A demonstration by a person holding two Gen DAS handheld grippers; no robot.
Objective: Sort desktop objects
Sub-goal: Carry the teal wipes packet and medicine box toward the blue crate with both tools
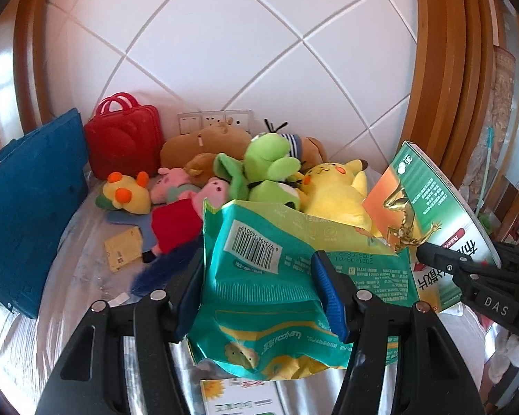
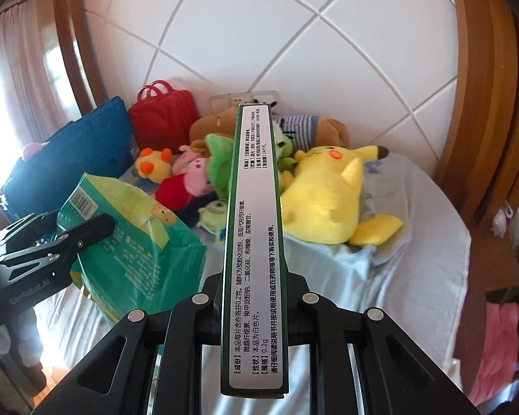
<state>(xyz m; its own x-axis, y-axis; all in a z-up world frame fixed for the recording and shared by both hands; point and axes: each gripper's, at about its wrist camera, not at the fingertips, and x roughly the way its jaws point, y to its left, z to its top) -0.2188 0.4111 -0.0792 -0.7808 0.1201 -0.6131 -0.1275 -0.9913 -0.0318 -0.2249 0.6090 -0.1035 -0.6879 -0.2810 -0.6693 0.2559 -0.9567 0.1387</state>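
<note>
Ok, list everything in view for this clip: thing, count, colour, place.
wipes pack: 1, teal-green, held between the left tongs
medicine box: 1, green and white, clamped edge-on in the right tongs
Pikachu plush: 1, yellow, right side of the toy pile
frog plush: 1, green, middle of the pile
pig plush: 1, pink with red dress, front of the pile
brown plush: 1, brown, back by the wall
small case: 1, red, against the tiled wall
bag: 1, blue, far left
sachet: 1, yellow, flat on the cloth near the bag
wall socket: 1, white, behind the toys
left tongs: black with blue pads
right tongs: black
</note>
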